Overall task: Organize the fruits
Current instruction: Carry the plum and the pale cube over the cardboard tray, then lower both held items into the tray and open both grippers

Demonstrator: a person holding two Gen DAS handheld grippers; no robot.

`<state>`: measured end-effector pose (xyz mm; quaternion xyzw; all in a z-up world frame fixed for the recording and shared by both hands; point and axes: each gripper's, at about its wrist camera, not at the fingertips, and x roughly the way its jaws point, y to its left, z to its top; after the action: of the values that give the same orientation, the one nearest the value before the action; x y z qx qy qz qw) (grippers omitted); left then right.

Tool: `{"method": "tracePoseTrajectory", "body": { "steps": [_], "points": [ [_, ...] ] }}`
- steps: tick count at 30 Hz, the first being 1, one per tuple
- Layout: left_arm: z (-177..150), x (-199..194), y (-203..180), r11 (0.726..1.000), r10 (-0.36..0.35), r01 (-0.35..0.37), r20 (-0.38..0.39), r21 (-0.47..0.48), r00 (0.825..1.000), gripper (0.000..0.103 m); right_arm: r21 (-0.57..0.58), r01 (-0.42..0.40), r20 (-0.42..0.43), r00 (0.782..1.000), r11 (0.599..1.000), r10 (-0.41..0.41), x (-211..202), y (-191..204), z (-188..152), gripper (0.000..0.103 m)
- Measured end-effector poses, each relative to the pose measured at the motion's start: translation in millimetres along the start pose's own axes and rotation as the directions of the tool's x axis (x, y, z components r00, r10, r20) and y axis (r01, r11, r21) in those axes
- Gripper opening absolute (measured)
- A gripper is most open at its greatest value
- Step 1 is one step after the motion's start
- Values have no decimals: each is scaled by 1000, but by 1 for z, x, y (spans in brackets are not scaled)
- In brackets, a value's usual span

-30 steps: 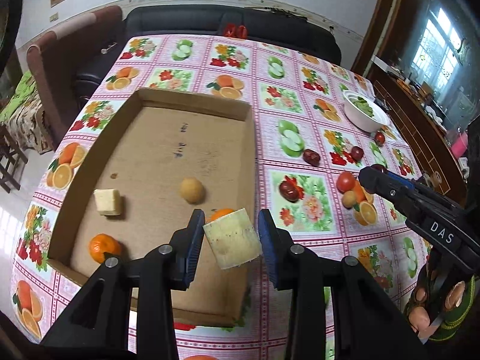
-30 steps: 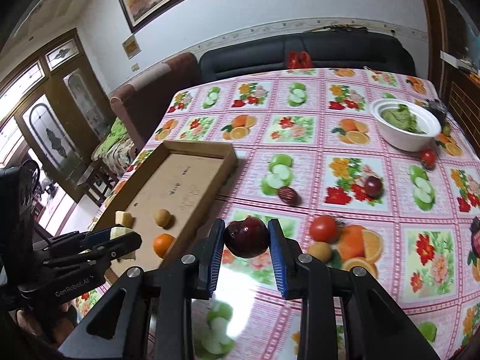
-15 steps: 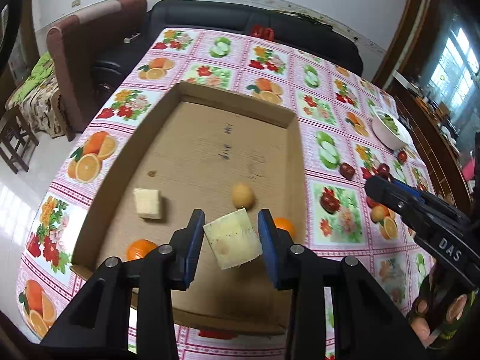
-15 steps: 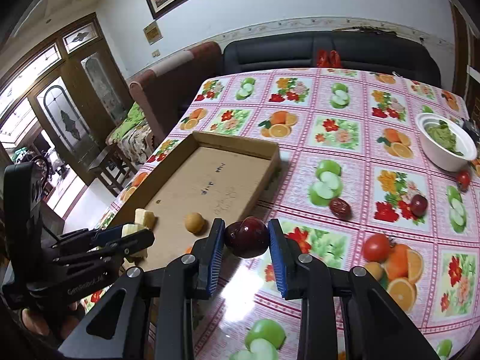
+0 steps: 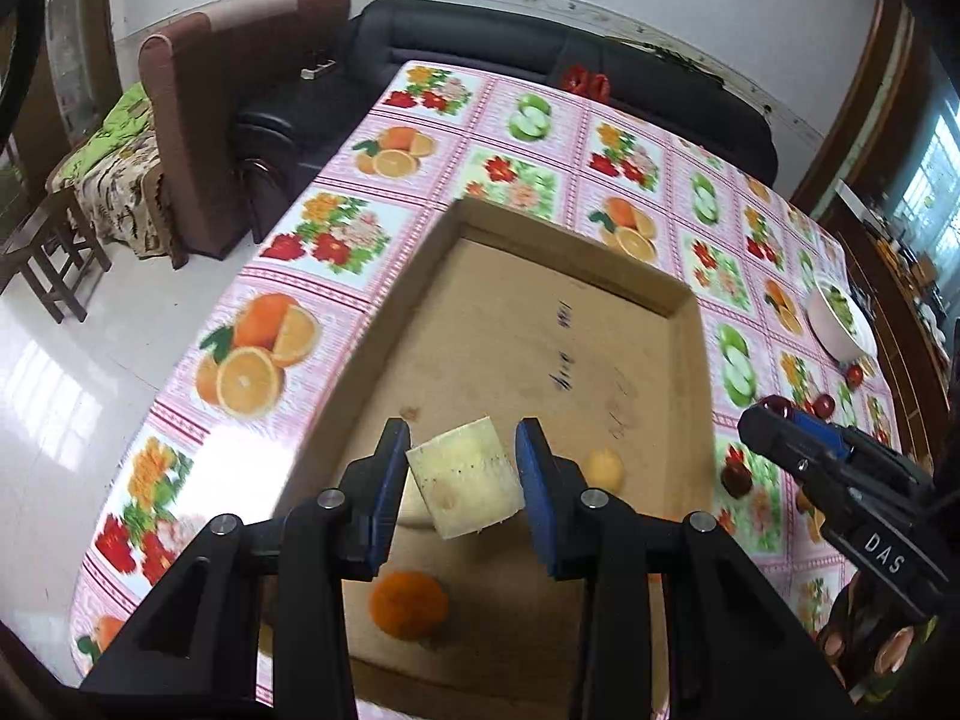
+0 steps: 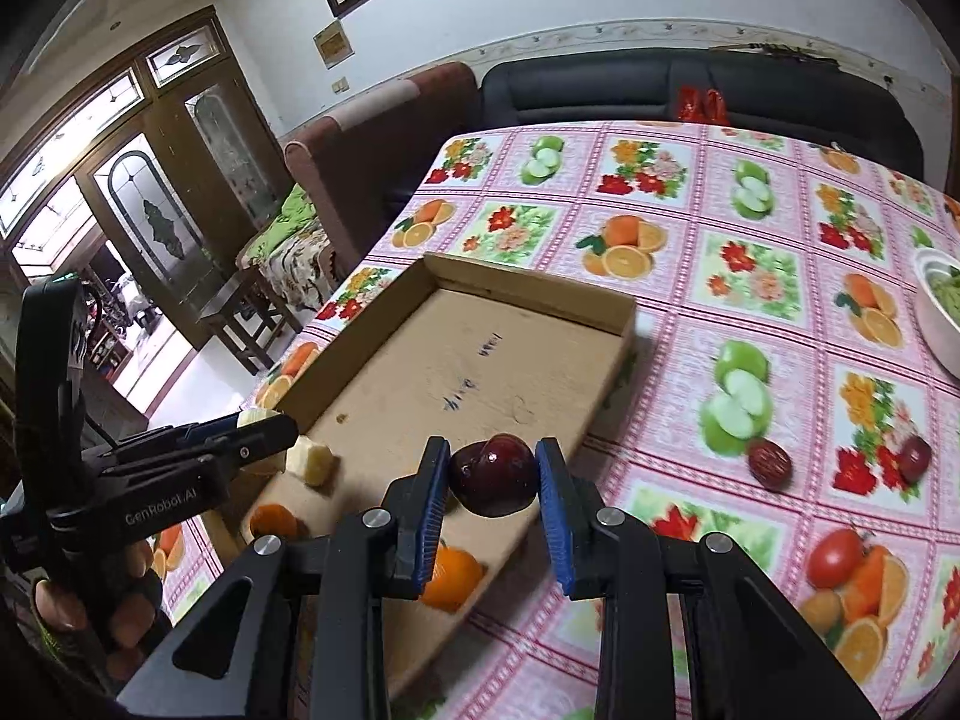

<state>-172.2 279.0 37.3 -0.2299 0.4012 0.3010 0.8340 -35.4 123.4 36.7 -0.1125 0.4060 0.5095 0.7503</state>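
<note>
Grippers over the cardboard box (image 5: 600, 324): we hold a pale fruit chunk (image 5: 463, 485) clamped in the left gripper (image 5: 462, 483); the right gripper (image 6: 492, 476) clasps a dark red fruit (image 6: 493, 474); box floor lies toward twelve o'clock of both.

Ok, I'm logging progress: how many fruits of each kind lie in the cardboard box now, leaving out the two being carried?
Oranges: 2
Pale cut chunk: 1
Small yellow round fruit: 1
Total: 4

Fruit-print table (image 6: 690, 276) bears cardboard tray (image 6: 528, 294), bowl (image 6: 936, 324).
</note>
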Motion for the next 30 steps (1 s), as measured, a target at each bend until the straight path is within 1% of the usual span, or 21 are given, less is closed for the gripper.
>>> {"method": "tracePoseTrajectory", "body": {
  "steps": [4, 9, 13, 16, 18, 20, 23, 28, 30],
  "points": [
    [9, 9, 6, 1000, 11, -11, -9, -13, 1000, 34, -15, -3, -12, 1000, 1000, 3, 17, 8, 10, 30],
    [17, 29, 1, 1000, 11, -12, -47, -15, 999, 34, -32, -7, -51, 999, 999, 5, 46, 14, 17, 30],
    [17, 47, -7, 1000, 22, -23, -90, -6, 996, 34, -46, 0, -91, 996, 999, -4, 69, 13, 20, 30],
    [18, 63, -9, 999, 33, -34, -136, -11, 990, 34, -73, 9, -124, 992, 997, -18, 85, 16, 18, 30],
    [17, 74, -10, 998, 53, -55, -168, -7, 984, 34, -89, 17, -143, 989, 996, -30, 94, 17, 16, 30],
    [15, 80, -11, 998, 61, -64, -183, -6, 981, 35, -94, 21, -159, 987, 995, -36, 100, 16, 13, 30],
    [14, 83, -12, 997, 75, -77, -188, -2, 979, 34, -103, 29, -176, 983, 994, -47, 106, 15, 11, 30],
    [14, 81, -11, 996, 85, -87, -186, -5, 979, 35, -140, 44, -180, 981, 989, -69, 110, 20, 10, 31],
    [14, 78, -10, 996, 80, -84, -183, -15, 980, 35, -137, 42, -178, 982, 990, -66, 109, 19, 10, 34]
  ]
}}
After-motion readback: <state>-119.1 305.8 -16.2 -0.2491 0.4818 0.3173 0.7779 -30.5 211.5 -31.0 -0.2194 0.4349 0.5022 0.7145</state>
